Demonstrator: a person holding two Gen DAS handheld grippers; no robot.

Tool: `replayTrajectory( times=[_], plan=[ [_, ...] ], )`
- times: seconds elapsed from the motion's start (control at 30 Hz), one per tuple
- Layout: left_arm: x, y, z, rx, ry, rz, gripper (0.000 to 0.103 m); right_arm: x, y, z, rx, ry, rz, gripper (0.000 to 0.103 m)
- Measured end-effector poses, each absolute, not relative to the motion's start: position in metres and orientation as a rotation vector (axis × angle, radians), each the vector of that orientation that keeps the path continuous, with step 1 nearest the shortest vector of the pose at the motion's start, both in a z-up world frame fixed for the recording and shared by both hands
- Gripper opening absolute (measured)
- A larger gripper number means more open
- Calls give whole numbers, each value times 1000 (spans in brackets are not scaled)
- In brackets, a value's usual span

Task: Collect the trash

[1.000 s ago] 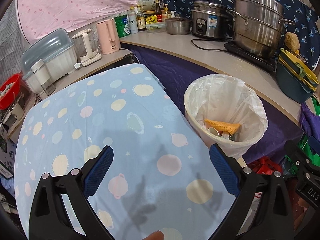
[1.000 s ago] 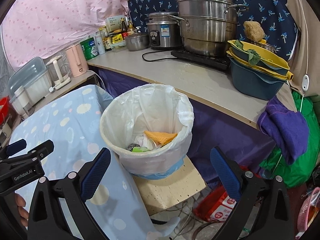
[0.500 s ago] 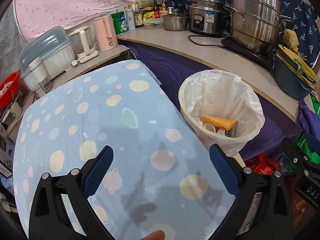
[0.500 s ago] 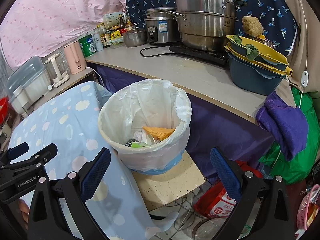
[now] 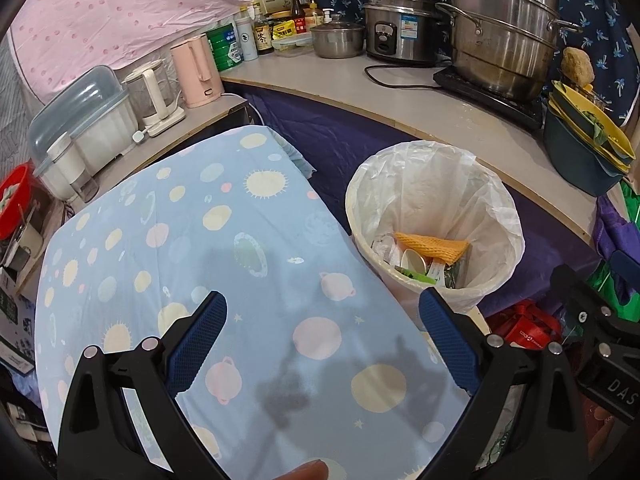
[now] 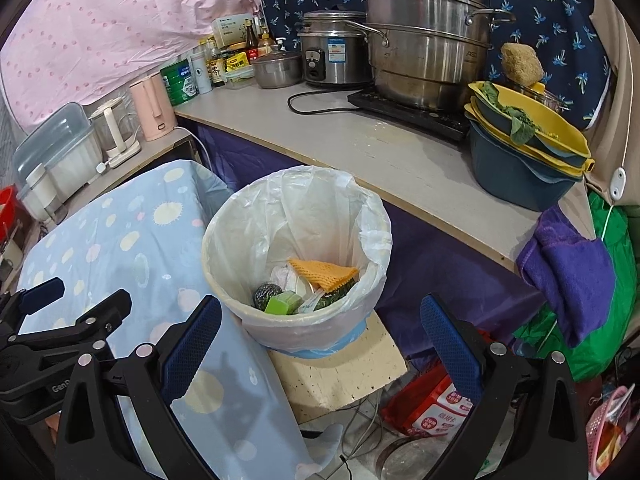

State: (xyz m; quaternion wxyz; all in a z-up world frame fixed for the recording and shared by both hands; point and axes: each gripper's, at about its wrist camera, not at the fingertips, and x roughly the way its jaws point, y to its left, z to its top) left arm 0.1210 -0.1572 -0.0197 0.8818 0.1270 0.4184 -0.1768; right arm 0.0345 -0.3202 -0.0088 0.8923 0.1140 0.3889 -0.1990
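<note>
A white-lined trash bin (image 5: 496, 216) (image 6: 372, 216) stands beside the table's right edge on a pale board (image 6: 340, 372). In it lie an orange mesh cloth (image 5: 432, 245) (image 6: 324, 273), a steel scourer (image 6: 267, 293), a green block (image 6: 283, 303), a paper cup (image 5: 414, 261) and wrappers. My left gripper (image 5: 322, 344) is open and empty above the blue spotted tablecloth (image 5: 180, 240). My right gripper (image 6: 320, 344) is open and empty, in front of and above the bin.
A counter (image 6: 400, 152) behind the bin carries a steamer pot (image 6: 428, 52), rice cooker (image 6: 332, 54), stacked basins (image 6: 524, 148), kettles and bottles. A purple towel (image 6: 568, 276) hangs at right. Red packets (image 6: 432, 404) and cables lie on the floor.
Both grippers have drawn back and up a little, so the bin sits lower and farther in each view. Both stay open and empty.
</note>
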Motion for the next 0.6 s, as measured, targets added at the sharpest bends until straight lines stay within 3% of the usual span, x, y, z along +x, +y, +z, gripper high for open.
replayTrajectory(
  times=[0.6],
  plan=[
    [144,-158,-17,282,873,-366,92,57,-315,-7,220,829,-422,96]
  ],
)
